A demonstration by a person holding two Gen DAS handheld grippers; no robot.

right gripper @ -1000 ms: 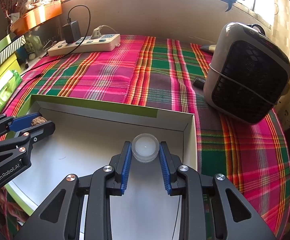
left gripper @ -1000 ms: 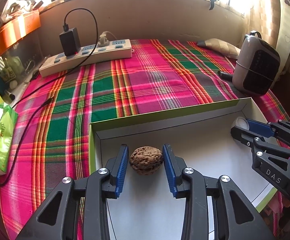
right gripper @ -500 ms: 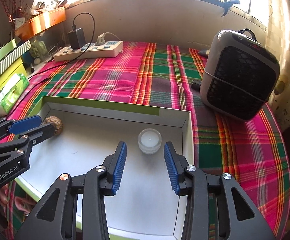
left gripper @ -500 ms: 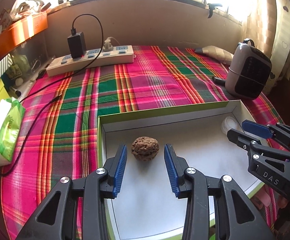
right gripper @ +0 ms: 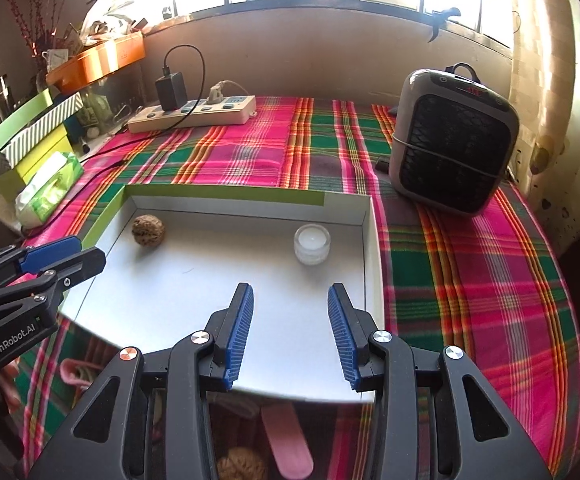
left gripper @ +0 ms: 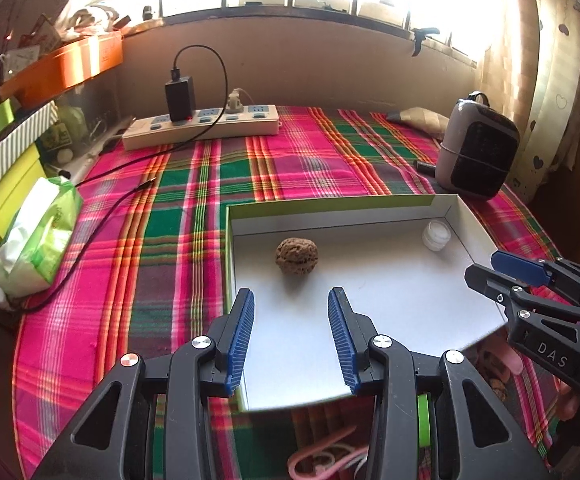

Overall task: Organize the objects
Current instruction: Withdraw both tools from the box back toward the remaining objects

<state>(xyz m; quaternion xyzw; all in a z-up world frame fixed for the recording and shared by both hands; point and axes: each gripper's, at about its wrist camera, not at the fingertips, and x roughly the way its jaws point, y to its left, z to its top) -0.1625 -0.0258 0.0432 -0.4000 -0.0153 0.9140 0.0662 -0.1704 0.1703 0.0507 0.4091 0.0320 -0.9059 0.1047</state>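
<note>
A brown walnut (left gripper: 297,256) lies in the left part of a shallow white box with a green rim (left gripper: 330,203). A small clear jar with a white candle (right gripper: 312,244) stands in the box's right part; it also shows in the left wrist view (left gripper: 436,234). My left gripper (left gripper: 291,334) is open and empty, above the box's near part, behind the walnut. My right gripper (right gripper: 290,334) is open and empty, behind the jar. The walnut also shows in the right wrist view (right gripper: 148,230).
A power strip (left gripper: 202,126) with a black charger and cable lies at the back. A grey fan heater (right gripper: 452,142) stands right of the box. A green tissue pack (left gripper: 38,236) and stacked boxes (left gripper: 6,176) sit left. Pink items (right gripper: 286,440) lie below the box's near edge.
Both grippers have opened, let go of the walnut and the jar, and drawn back and up from the box. The walnut and jar stay in the box.
</note>
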